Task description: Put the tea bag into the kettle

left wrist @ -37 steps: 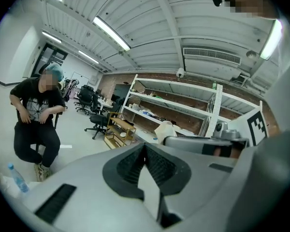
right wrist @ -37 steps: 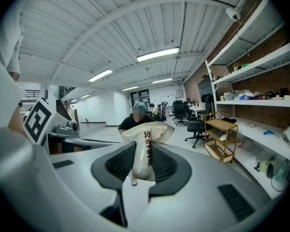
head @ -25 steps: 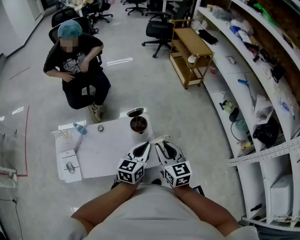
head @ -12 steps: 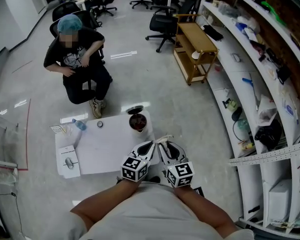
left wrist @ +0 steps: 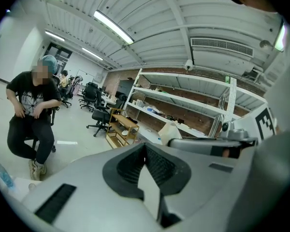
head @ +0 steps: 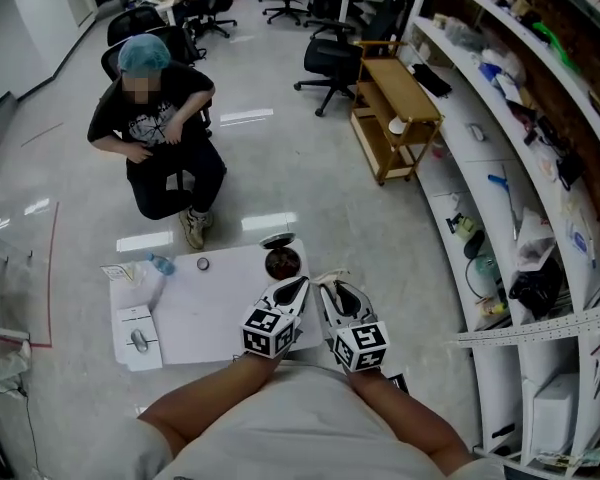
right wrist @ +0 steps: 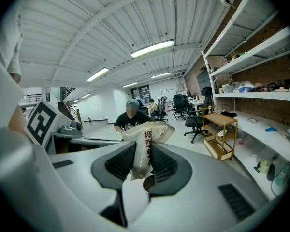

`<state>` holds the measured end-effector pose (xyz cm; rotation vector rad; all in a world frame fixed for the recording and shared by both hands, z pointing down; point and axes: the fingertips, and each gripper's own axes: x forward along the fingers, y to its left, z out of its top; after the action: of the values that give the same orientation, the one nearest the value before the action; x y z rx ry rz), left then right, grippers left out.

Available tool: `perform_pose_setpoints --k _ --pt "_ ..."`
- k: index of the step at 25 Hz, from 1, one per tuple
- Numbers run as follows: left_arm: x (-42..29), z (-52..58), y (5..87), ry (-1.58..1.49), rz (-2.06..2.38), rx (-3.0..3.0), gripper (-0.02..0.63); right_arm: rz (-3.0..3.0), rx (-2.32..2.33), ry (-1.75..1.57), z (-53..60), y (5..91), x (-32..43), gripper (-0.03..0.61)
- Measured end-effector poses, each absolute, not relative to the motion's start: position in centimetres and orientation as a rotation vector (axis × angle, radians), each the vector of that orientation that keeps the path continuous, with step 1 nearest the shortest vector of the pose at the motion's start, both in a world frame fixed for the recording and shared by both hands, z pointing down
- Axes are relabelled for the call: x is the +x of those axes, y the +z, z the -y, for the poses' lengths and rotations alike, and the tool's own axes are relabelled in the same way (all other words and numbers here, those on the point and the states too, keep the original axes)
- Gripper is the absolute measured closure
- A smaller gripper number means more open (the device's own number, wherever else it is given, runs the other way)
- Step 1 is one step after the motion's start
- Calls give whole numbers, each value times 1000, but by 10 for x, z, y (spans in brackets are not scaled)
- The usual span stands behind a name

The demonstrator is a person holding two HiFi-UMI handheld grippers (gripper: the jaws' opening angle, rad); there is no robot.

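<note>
My right gripper (right wrist: 142, 151) is shut on a cream tea bag (right wrist: 144, 146) with red print; the bag's top sticks up past the pads. My left gripper (left wrist: 145, 146) is shut on a thin white paper strip (left wrist: 150, 192) that hangs down between its jaws. In the head view both grippers, left (head: 298, 286) and right (head: 327, 284), are held side by side over the near right corner of the white table (head: 210, 308). The open kettle (head: 282, 262), dark inside, stands just beyond their tips, with its lid (head: 278, 240) lying behind it.
A person (head: 155, 118) sits on a chair beyond the table. A water bottle (head: 161, 263), a small round object (head: 202, 263) and a white box (head: 140, 338) lie on the table's left part. A wooden cart (head: 395, 108) and long shelves (head: 520, 168) are on the right.
Both grippers keep their grips and stay close together near the kettle. The head view has shifted a little, so the table and kettle sit slightly differently in the frame.
</note>
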<state>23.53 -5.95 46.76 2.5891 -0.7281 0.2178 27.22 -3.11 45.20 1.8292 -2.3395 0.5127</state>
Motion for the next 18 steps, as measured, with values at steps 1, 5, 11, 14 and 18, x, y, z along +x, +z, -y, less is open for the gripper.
perform_pose_setpoints --k 1,5,11,14,18 --pt "232 69 465 212 730 2593 604 2339 1829 506 40 450 269 480" --pt "212 99 458 186 768 2591 604 2349 1802 483 66 445 250 480" --pt "186 130 462 169 871 2548 604 2389 1745 477 101 445 238 480" --pt "173 145 466 153 949 2497 604 2432 1690 464 118 445 232 480" --pt "169 161 470 130 1062 2431 604 2492 1560 459 141 447 229 480"
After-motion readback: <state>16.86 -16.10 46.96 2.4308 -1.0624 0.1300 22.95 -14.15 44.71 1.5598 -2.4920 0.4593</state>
